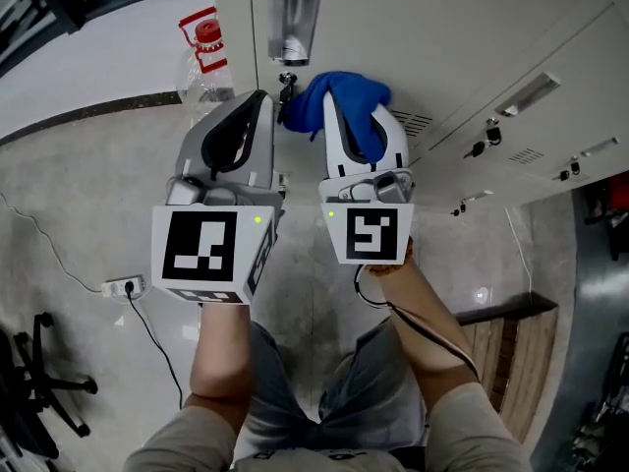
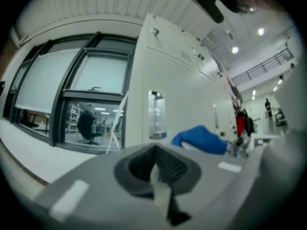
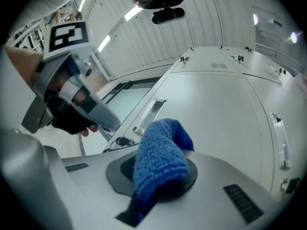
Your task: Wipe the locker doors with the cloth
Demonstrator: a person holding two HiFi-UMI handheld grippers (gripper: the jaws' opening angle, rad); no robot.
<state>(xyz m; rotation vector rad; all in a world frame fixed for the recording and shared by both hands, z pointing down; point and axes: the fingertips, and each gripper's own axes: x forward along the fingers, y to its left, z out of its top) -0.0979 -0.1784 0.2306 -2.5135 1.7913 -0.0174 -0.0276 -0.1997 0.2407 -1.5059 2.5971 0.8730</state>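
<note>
Right tool [image 1: 356, 126] clamped on blue cloth [image 1: 339, 91]: terry, nubby pile, bunched into a thick roll. Long axis runs along the jaws, free end pointing at the pale, smooth metal locker door [image 1: 462, 37]; contact with door not discernible. Left tool [image 1: 260, 106] near the door, jaws closed together, nothing held.

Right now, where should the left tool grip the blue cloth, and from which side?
The loose bunch of the blue cloth bulging past the right tool; come from its left, where the left tool sits. The right tool's shut jaws cover the rest.
</note>
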